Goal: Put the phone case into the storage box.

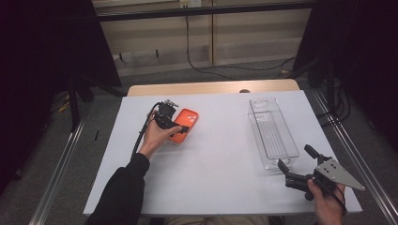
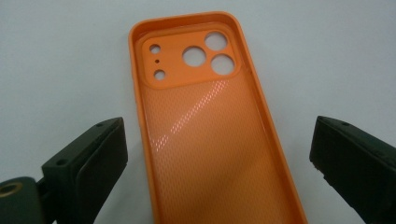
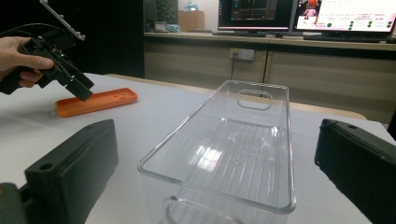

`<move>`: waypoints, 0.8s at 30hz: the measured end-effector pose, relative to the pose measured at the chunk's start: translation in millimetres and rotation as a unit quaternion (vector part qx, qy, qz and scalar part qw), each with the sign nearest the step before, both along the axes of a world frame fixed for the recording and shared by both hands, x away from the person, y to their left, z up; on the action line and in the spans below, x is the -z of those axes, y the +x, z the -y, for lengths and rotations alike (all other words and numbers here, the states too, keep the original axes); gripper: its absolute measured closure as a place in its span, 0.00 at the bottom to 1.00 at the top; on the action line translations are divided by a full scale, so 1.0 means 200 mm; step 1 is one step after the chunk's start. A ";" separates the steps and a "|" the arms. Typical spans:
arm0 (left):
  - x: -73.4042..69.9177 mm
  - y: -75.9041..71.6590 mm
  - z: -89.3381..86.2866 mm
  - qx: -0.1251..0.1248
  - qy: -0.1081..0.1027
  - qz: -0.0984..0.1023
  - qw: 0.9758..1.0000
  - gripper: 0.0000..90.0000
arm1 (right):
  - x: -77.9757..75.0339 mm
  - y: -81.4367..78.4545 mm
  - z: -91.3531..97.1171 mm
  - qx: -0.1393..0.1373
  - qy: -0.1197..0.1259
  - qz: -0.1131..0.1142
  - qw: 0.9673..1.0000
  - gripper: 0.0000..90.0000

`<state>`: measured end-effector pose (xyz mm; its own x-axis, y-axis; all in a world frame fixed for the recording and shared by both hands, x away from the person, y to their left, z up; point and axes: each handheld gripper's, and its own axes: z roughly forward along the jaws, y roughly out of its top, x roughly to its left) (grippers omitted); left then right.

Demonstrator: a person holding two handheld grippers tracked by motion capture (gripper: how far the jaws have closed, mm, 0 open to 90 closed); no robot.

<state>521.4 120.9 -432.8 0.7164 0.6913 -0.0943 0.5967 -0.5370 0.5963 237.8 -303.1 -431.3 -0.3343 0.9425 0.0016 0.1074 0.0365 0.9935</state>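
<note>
Case (image 2: 205, 135), orange, is laid open side up on the white table (image 1: 211, 159), left of centre and well apart from the clear bin (image 1: 272, 133) on the right. It's straddled by the left gripper (image 2: 217, 154), whose jaws are spread wide on either side of it, nothing gripped yet; in the right gripper view that gripper (image 3: 77, 86) is seen tilted down right over the case's (image 3: 95, 102) near end. The right gripper (image 1: 295, 161) is held just off the bin's near end, jaws wide too, nothing held. What could go wrong, probably: the case is thin and flat, so it could be pushed along the smooth table instead of pinched if the jaws are closed too high, and soft walls like that could get squashed inward and popped out of the grip. A skewed grab could also leave it dangling on the way to the bin. No brand or writing can be made out on the case or bin; the monitor text in the background is too small to be read.
</note>
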 end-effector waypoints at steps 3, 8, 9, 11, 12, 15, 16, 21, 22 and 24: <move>0.01 0.02 0.00 -0.005 0.006 -0.002 1.000 0.05 | 0.00 0.00 0.00 0.000 0.000 -0.001 1.000 0.00; 0.02 0.04 0.02 -0.006 0.008 -0.005 1.000 0.05 | 0.00 0.00 0.00 0.000 0.001 0.000 1.000 0.00; 0.02 0.05 0.02 -0.003 0.008 -0.005 1.000 0.05 | 0.00 0.00 0.00 0.000 0.001 0.000 1.000 0.00; 0.02 0.05 0.03 -0.004 0.009 -0.003 1.000 0.05 | 0.00 0.00 0.00 0.001 0.001 -0.001 1.000 0.00; 0.03 0.05 0.03 -0.004 0.011 -0.003 1.000 0.05 | 0.00 0.00 0.00 0.000 0.001 -0.001 1.000 0.00; 0.04 0.06 0.04 0.000 0.016 -0.006 1.000 0.05 | 0.00 0.00 0.00 0.000 0.001 -0.001 1.000 0.00; 0.05 0.06 0.04 -0.001 0.016 -0.008 1.000 0.05 | 0.00 0.00 0.00 0.000 0.001 -0.001 1.000 0.00; 0.08 0.07 0.06 -0.011 0.018 -0.014 1.000 0.05 | 0.00 0.00 0.00 -0.001 0.001 -0.001 1.000 0.00; 0.08 0.07 0.05 -0.007 0.024 -0.010 1.000 0.05 | 0.00 0.00 0.00 -0.001 0.002 -0.001 1.000 0.00; 0.09 0.07 0.07 -0.012 0.026 -0.008 1.000 0.03 | 0.00 0.00 0.00 -0.001 0.000 -0.001 1.000 0.00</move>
<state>534.8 107.4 -450.0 0.6977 0.7130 -0.0692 0.6199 -0.5525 0.5572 238.0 -303.7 -431.6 -0.3369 0.9415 0.0029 0.1103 0.0364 0.9932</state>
